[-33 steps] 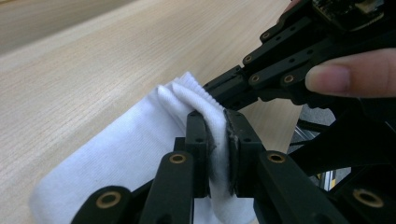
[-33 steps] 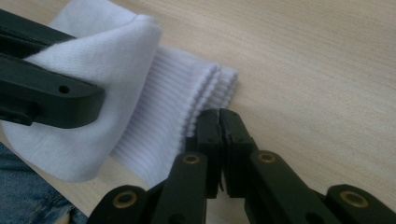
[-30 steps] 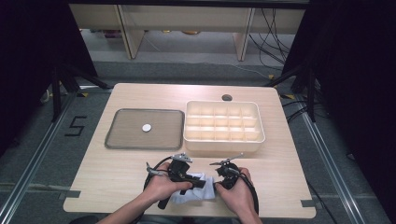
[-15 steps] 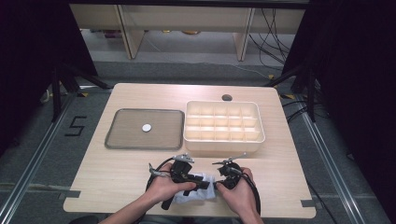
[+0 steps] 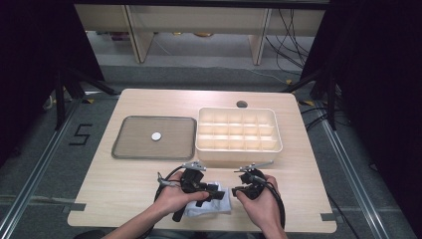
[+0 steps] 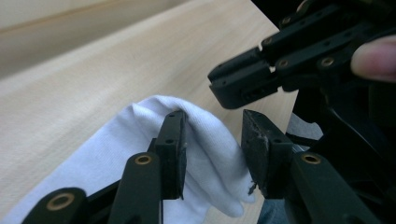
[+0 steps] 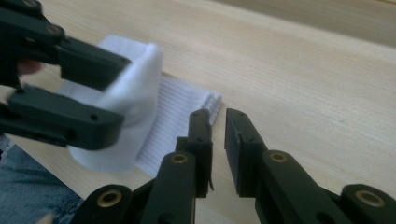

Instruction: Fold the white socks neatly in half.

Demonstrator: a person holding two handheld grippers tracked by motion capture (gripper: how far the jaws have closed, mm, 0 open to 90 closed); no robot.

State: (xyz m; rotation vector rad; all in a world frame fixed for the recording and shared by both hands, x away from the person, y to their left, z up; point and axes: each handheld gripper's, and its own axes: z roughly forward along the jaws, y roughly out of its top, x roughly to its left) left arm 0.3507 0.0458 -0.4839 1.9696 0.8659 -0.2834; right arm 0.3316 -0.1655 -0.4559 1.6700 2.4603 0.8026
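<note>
White cloth [image 5: 211, 201] bunched at the table's [image 5: 124, 199] near edge, between 2 grippers. Left gripper [image 6: 212, 149], jaws just opening, straddles a raised fold without pinching; right gripper [image 7: 217, 140], narrowly parted, holds nothing. Folding looks unfinished; cloth released

— What stands beyond the wooden table [image 5: 149, 102]?

— A pale low shelf unit [image 5: 199, 30], lit from within, on a grey floor [image 5: 199, 74]. Black cables [image 5: 293, 30] hang at its right.

— And the sides?

— Dark curtains [image 5: 30, 50] and black stand legs [image 5: 67, 84]. A "5" in black tape [image 5: 80, 134] marks the floor at left.
</note>
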